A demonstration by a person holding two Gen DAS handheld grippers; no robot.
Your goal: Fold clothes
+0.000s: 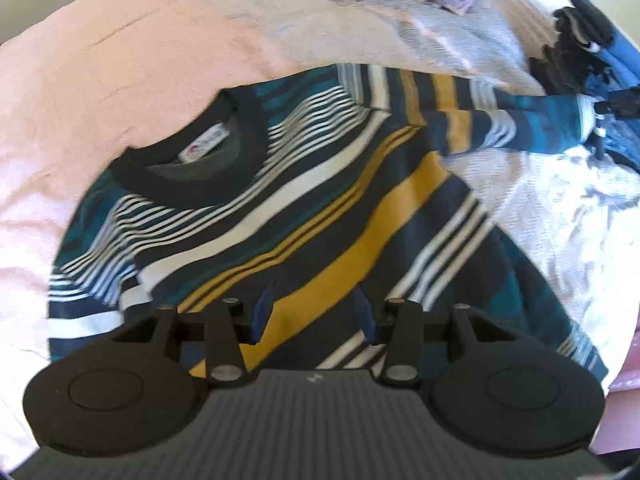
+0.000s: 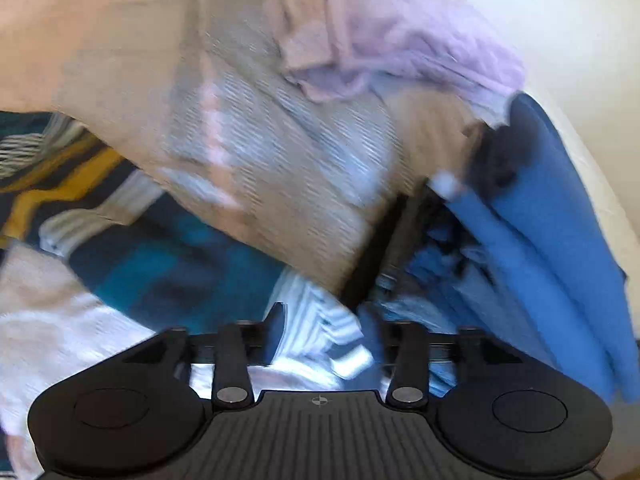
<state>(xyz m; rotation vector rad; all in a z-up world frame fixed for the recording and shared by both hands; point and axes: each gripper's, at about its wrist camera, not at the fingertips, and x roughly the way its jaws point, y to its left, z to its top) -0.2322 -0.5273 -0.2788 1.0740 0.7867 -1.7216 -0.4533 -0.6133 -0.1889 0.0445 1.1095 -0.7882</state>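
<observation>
While the striped sweater (image 1: 280, 208) lies flat on the pink bedspread (image 1: 120, 60), its white neck label (image 1: 206, 145) unreadable, we see left gripper (image 1: 314, 316) open above it, right gripper (image 2: 320, 330) open around its cuff (image 2: 320, 320).

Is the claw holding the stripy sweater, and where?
Left gripper holds nothing, open above the striped sweater. Right gripper straddles its sleeve cuff; grip unclear.

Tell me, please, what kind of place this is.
Probably a bedroom at home, on laundry day. A striped sweater lies spread flat on a pink bedsheet, and unfolded clothes, among them a blue garment and a lilac one, are piled nearby.
</observation>
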